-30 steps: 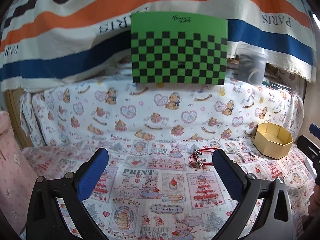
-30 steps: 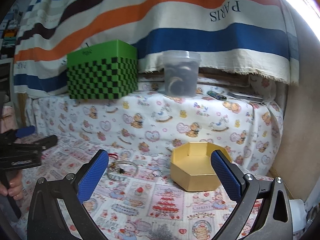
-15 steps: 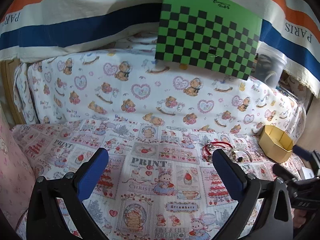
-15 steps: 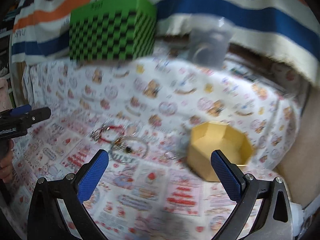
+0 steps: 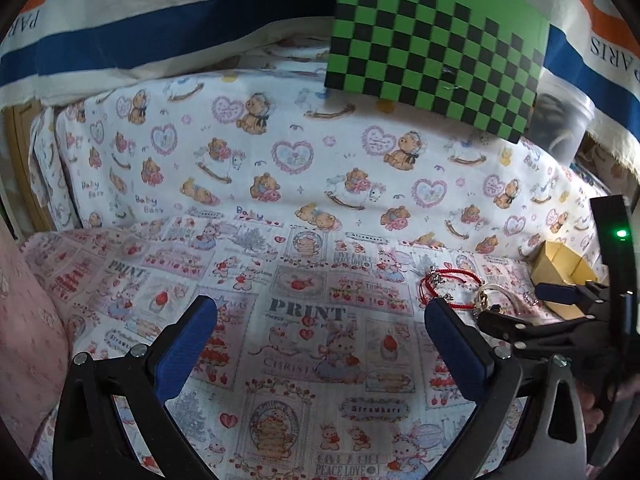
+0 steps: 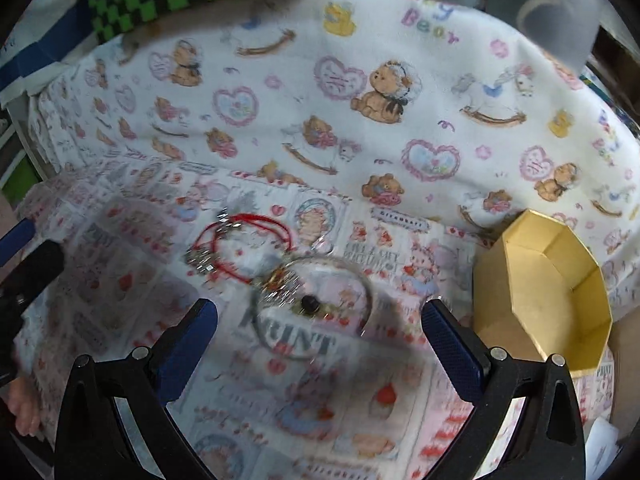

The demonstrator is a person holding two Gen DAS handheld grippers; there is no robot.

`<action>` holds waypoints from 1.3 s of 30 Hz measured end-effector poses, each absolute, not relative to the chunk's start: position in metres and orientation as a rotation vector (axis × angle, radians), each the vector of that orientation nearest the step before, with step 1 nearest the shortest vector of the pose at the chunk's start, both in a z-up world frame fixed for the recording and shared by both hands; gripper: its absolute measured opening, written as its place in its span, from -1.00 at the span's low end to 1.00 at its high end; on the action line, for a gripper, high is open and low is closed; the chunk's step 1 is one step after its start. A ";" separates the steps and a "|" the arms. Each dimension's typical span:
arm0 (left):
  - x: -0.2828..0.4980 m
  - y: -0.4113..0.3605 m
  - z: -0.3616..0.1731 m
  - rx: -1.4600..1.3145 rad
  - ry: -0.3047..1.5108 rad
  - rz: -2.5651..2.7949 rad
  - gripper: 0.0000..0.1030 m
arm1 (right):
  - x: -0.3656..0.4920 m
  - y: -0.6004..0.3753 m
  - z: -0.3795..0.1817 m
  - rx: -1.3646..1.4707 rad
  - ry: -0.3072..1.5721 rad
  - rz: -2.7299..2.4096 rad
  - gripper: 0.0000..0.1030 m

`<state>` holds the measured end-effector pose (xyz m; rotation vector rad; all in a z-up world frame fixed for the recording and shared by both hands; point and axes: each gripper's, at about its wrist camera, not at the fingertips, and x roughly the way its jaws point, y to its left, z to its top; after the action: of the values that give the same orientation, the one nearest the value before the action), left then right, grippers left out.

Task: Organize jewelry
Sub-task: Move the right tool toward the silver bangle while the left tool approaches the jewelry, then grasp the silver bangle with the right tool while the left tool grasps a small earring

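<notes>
Right gripper (image 6: 319, 332): jaws spread wide, nothing held, hovering over the jewelry. Blue pads sit either side of the silver bangle (image 6: 316, 308), which lies flat on the printed cloth (image 6: 132, 240); view is motion-blurred, contact with cloth cannot be told

Red cord bracelet (image 6: 240, 248) lies just beyond and left of the bangle, touching or overlapping it at the charm cluster. Gold box (image 6: 548, 288), open-topped, octagonal, stands upright to the right of the jewelry, apart from it

Left gripper (image 5: 320, 332): jaws wide apart, empty, over bare cloth well left of the jewelry. From its view the red cord bracelet (image 5: 448, 284) and bangle (image 5: 496, 294) sit near its right pad, with the right gripper (image 5: 516, 308) over them and the gold box (image 5: 560, 276) behind

Checkered box (image 5: 436, 44) on the raised ledge at back, clear tub (image 5: 560, 120) beside it
</notes>
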<state>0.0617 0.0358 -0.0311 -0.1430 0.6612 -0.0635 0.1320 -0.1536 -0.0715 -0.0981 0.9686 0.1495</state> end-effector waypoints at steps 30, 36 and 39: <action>0.053 0.024 -0.027 -0.090 0.615 -0.090 1.00 | 0.067 -0.180 -0.071 -0.071 0.889 0.321 0.33; 0.043 0.009 -0.022 -0.011 0.567 -0.113 1.00 | 0.056 -0.195 -0.062 -0.041 0.838 0.260 0.33; 0.034 -0.006 -0.019 0.063 0.535 -0.129 1.00 | 0.060 -0.209 -0.062 -0.004 0.848 0.236 0.33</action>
<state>0.0336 -0.0057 -0.0187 0.0629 0.5351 -0.1293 0.0598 -0.2093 -0.0616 -0.0044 0.8477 0.2358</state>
